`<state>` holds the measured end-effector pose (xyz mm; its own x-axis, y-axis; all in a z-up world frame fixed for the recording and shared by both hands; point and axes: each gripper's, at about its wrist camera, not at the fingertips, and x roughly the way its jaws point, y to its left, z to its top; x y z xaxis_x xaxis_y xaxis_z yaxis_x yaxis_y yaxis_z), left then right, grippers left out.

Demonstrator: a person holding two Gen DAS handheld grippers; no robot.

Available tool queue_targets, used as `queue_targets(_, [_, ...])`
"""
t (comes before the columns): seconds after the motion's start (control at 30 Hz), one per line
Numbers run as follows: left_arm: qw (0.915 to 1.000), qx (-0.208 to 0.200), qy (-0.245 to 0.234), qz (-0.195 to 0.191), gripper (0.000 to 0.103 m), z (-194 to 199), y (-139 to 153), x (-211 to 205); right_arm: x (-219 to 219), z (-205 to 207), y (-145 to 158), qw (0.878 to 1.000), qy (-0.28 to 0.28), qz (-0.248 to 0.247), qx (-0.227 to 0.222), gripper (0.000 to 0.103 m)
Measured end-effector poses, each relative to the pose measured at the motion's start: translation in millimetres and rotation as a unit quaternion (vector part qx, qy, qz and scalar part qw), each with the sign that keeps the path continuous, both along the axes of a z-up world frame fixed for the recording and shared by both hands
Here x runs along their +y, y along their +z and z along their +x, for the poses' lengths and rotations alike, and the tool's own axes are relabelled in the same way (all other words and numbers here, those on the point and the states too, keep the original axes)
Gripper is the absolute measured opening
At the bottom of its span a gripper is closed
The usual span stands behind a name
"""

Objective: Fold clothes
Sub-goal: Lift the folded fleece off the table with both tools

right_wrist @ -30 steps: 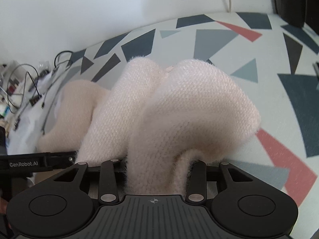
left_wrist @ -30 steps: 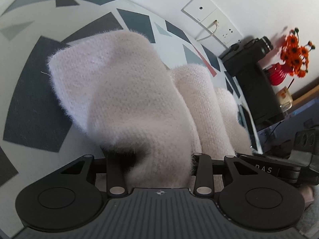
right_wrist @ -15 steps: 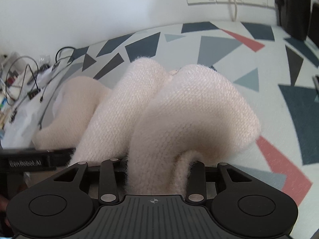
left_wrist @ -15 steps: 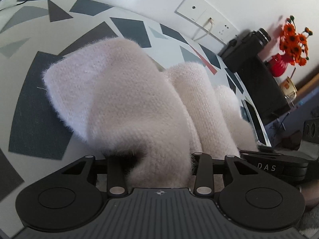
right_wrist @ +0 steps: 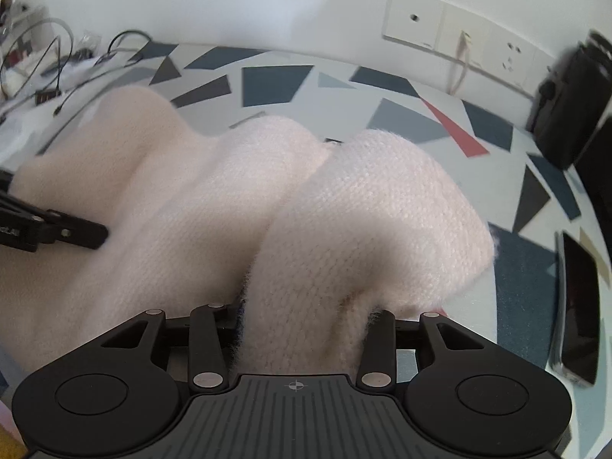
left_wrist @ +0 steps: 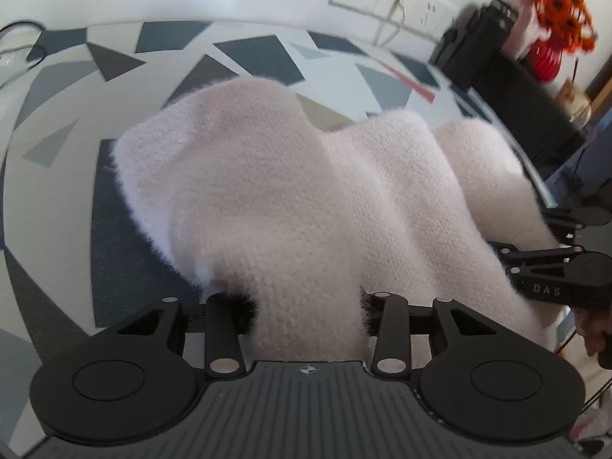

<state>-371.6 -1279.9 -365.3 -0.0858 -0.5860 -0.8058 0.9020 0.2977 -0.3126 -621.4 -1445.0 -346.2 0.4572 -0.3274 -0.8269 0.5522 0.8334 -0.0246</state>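
A pale pink fuzzy knit garment hangs in humps between both grippers above the patterned table. My left gripper is shut on one bunched edge, and the fabric hides its fingertips. In the left wrist view the right gripper shows at the right edge, against the same garment. In the right wrist view my right gripper is shut on the garment, which rises out of its jaws and droops forward. The left gripper pokes in from the left, pressed into the knit.
A dark phone lies at the table's right edge. Cables clutter the far left. Wall sockets with a plugged cord sit behind. Black devices and orange flowers in a red vase stand at the far right.
Both grippers, still gripping the garment, have swung so more wall and sockets show. The phone has come into the right wrist view. The other gripper sits higher in each view.
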Motion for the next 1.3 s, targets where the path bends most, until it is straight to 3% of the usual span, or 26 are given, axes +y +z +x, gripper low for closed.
queue_targets(0.07, [0.9997,0.011,-0.022,0.007,0.040,-8,1,-10,0,3,0,1.000,0.004,0.017,-0.009,0.037])
queue_targets(0.17, [0.9992,0.039,-0.011,-0.005,0.039,-7,-4,-10,-5,3,-1,0.999,-0.002,0.044,-0.024,0.037])
queue_targets(0.23, [0.9940,0.105,0.016,-0.027,0.039,4,-12,-3,-10,1,-2,0.997,-0.013,0.070,-0.040,0.038])
queue_targets(0.3, [0.9804,0.187,0.042,-0.047,0.039,16,-24,3,-15,-1,-4,0.994,-0.027,0.093,-0.054,0.038])
queue_targets(0.47, [0.9789,0.187,0.060,-0.057,0.039,7,-23,4,-24,-4,-6,0.984,-0.077,0.136,-0.087,0.036])
queue_targets(0.73, [0.9855,0.143,0.074,-0.055,0.035,-4,-2,-1,-14,-4,2,0.982,-0.099,0.128,-0.099,0.032])
queue_targets(1.0, [0.9899,0.112,0.058,-0.066,0.034,-7,19,3,4,-5,24,0.983,-0.103,0.093,-0.118,0.032])
queue_targets(1.3, [0.9909,0.083,0.052,-0.093,0.035,-11,58,21,32,3,70,0.990,-0.067,0.015,-0.120,0.032])
